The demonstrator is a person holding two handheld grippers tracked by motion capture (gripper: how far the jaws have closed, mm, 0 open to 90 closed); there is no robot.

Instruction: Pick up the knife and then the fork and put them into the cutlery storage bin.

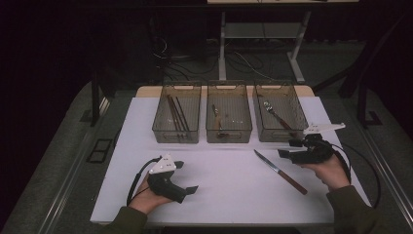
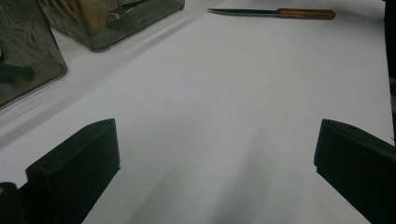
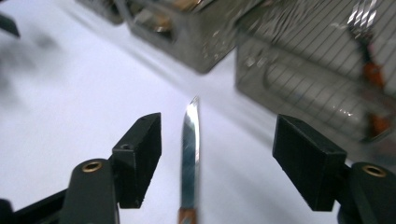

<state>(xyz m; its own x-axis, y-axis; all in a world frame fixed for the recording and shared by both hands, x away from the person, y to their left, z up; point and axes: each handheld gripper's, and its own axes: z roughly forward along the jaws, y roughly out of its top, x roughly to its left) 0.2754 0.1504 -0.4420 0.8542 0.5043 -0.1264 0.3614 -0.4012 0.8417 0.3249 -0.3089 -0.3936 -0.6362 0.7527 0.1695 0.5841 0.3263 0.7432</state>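
White tabletop (image 1: 219, 190) carries everything, with three clear mesh-walled bins in a row along its far edge: the left bin (image 1: 177, 134) holds dark chopsticks (image 1: 176, 113), the middle bin (image 1: 229, 134) a wood-handled utensil (image 1: 217, 119), the right bin (image 1: 277, 135) a fork (image 1: 277, 115). Nearer the person, the left gripper (image 1: 187, 176) rests in the left hand low over the bare table, its jaws spread wide with nothing between them. The right gripper (image 1: 288, 148) sits just in front of the right bin, jaws also standing apart (its own view (image 3: 217, 149) shows the blade lying between them, untouched by either pad). Smallest, the knife (image 1: 280, 171) lies flat on the table, steel tip toward the bins, brown wooden handle toward the person.
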